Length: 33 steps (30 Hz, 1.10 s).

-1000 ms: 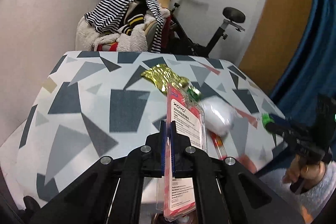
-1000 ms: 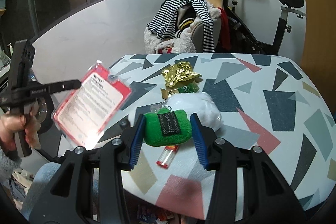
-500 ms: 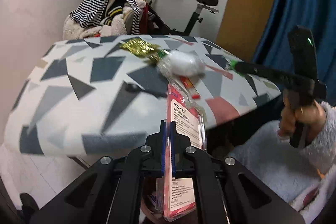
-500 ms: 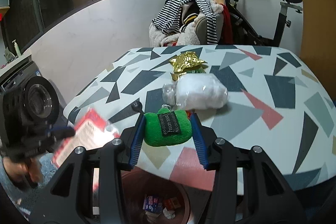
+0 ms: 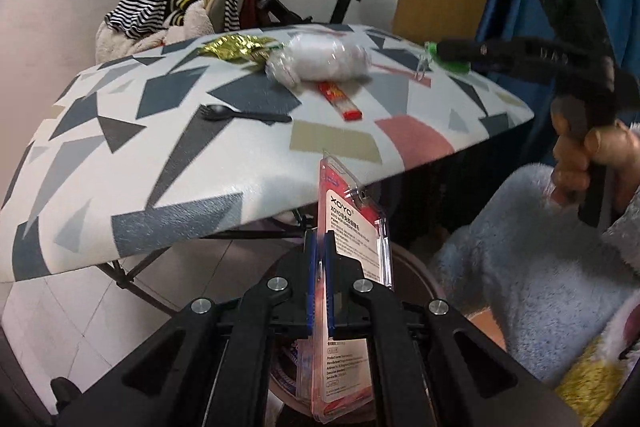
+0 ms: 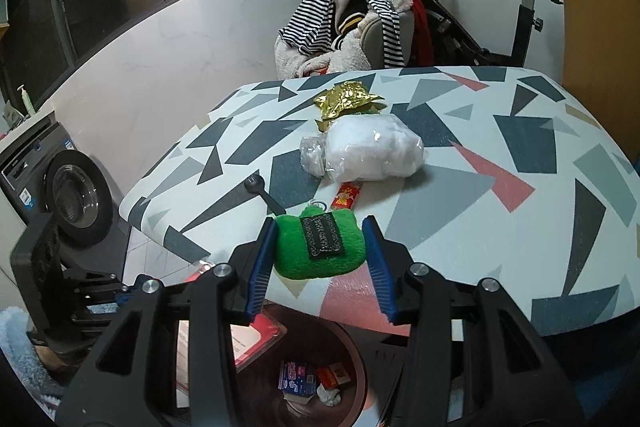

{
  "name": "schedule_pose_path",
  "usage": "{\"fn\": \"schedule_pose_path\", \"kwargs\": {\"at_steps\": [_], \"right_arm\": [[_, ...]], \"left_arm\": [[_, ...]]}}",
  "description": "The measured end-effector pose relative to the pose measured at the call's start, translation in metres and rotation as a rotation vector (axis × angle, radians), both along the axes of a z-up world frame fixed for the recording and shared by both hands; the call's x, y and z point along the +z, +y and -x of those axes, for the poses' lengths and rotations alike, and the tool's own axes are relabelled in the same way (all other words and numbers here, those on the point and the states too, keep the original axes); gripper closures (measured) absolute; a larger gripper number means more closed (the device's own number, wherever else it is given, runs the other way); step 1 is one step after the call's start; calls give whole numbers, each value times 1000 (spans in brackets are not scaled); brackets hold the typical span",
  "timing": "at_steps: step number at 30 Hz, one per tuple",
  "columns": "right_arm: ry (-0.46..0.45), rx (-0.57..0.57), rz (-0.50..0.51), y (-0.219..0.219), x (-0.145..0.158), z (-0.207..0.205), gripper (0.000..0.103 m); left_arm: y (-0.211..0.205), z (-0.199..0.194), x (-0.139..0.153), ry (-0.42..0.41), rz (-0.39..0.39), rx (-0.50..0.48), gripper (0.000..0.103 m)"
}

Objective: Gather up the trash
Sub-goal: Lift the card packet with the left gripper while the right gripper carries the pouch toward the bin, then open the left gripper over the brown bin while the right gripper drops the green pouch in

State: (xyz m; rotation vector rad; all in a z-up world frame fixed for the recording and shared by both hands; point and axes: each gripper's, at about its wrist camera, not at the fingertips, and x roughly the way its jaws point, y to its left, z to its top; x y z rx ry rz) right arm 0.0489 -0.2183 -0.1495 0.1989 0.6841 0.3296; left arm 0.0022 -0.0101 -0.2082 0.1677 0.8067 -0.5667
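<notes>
Now centre left gripper (image 5: 319, 251), clamped on blister pack (image 5: 352, 227), above bin (image 6: 352, 367) below jaws, then release; right gripper (image 6: 320, 247) pinches green plush (image 6: 320, 247).

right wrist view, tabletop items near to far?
Green plush keychain held between the fingers, then black plastic spoon, white bag in clear plastic, gold foil wrapper.

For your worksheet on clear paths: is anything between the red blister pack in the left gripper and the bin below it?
Nothing visible. The blister pack hangs clear of the table edge, directly over the open bin.
</notes>
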Motion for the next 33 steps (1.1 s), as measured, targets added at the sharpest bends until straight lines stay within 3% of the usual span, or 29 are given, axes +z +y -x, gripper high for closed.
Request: {"fn": "schedule_pose_path", "kwargs": {"at_steps": [9, 17, 22, 24, 27, 33], "right_arm": [[24, -3, -4, -2, -8, 0, 58], [35, 3, -5, 1, -12, 0, 57], [39, 11, -9, 4, -14, 1, 58], [43, 18, -10, 6, -17, 1, 57], [53, 33, -9, 11, -21, 1, 58], [73, 79, 1, 29, -29, 8, 57]], "left_arm": [[-12, -4, -12, 24, -33, -34, 99], [-7, -11, -15, 60, 4, -24, 95], [4, -13, -4, 42, 58, 29, 75], [10, -14, 4, 34, 100, 65, 61], [21, -15, 21, 5, 160, 111, 50], [41, -16, 53, -74, 201, 188, 35]]}}
